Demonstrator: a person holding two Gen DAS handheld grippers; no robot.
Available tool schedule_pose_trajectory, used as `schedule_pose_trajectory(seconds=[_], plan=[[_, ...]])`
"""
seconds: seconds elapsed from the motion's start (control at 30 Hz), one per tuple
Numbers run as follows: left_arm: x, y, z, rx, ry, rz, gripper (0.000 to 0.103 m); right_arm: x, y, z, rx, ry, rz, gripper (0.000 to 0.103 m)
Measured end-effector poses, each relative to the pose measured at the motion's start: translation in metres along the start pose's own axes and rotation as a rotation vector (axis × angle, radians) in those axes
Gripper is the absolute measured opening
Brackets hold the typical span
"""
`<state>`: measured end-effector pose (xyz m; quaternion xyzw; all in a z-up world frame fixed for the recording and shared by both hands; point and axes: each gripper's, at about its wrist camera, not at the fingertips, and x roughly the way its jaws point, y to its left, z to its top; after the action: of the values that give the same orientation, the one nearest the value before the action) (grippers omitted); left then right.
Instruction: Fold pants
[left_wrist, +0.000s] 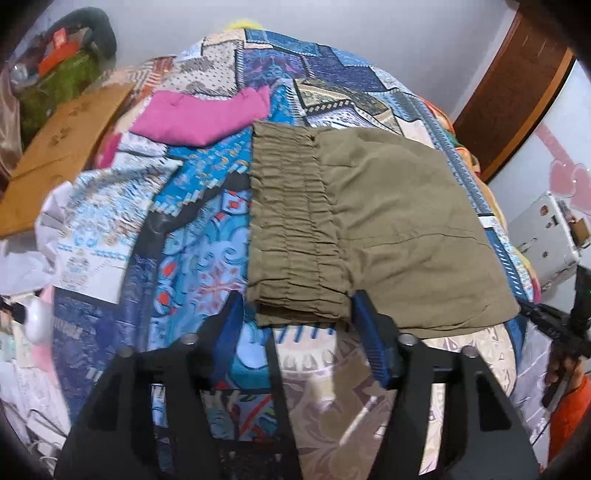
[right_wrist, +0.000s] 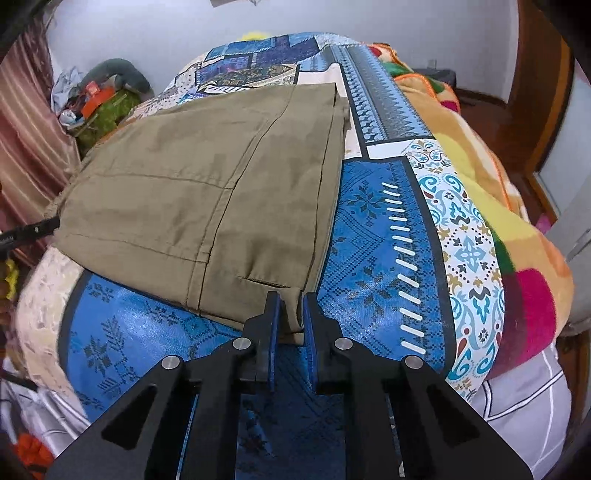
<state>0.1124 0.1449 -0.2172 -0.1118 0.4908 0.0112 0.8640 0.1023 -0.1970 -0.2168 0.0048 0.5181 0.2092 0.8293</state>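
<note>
Patchwork blue bedsheet (left_wrist: 207, 236) covers the bed and is the work surface; pale wall behind, brown wooden door frame (left_wrist: 517, 92) at right. Bedside clutter on the left: one cardboard box (left_wrist: 62, 155), one green bag (left_wrist: 59, 92) with an orange packet on top.

One pair of olive pants (left_wrist: 388, 221) lies folded flat on the sheet, elastic waistband to the left in the left wrist view, leg hems stacked at the right edge in the right wrist view (right_wrist: 192, 192). One pink garment (left_wrist: 199, 118) lies beyond the waistband, apart from it. One white-and-blue printed cloth (left_wrist: 103, 221) is bunched at the left. One multicolour fleece blanket (right_wrist: 491, 192) is heaped along the sheet's right side.

Left gripper (left_wrist: 295, 306): jaws spread wide, straddling the near waistband corner, not clamped. Right gripper (right_wrist: 291, 306): jaws nearly together with the near hem corner between them; can't tell if the pads actually pinch it.

Layer count in the fold isn't readable. The far end of the bed is cut off by the fisheye rim; the clutter at lower left is blurred.
</note>
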Motion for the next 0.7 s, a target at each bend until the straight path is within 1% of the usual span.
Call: schedule_pose_trajectory(seconds=[0.1, 0.17, 0.2, 0.27, 0.33, 0.5, 0.57, 0.7], plan=[[-0.010, -0.005, 0.009, 0.036, -0.023, 0.024, 0.064, -0.006, -0.010, 0.009, 0.037, 0.019, 0.034, 0.015], [-0.020, -0.007, 0.019, 0.052, -0.061, 0.048, 0.064, -0.012, -0.012, 0.018, 0.044, -0.001, 0.016, 0.019], [-0.025, -0.007, 0.027, 0.059, -0.086, 0.057, 0.065, -0.016, -0.014, 0.023, 0.041, -0.018, 0.006, 0.022], [-0.029, -0.006, 0.041, 0.062, -0.112, 0.069, 0.068, -0.023, -0.015, 0.036, 0.029, -0.059, -0.007, 0.037], [-0.029, -0.002, 0.060, 0.056, -0.132, 0.085, 0.069, -0.029, -0.016, 0.050, 0.012, -0.107, -0.022, 0.044], [-0.009, 0.005, 0.096, 0.051, -0.131, 0.106, 0.069, -0.023, -0.017, 0.091, -0.025, -0.168, -0.041, 0.047], [0.006, 0.010, 0.111, 0.039, -0.108, 0.088, 0.069, -0.014, -0.020, 0.109, -0.032, -0.181, -0.045, 0.047], [0.035, 0.015, 0.128, 0.019, -0.061, 0.067, 0.069, 0.013, -0.026, 0.142, -0.036, -0.178, -0.043, 0.047]])
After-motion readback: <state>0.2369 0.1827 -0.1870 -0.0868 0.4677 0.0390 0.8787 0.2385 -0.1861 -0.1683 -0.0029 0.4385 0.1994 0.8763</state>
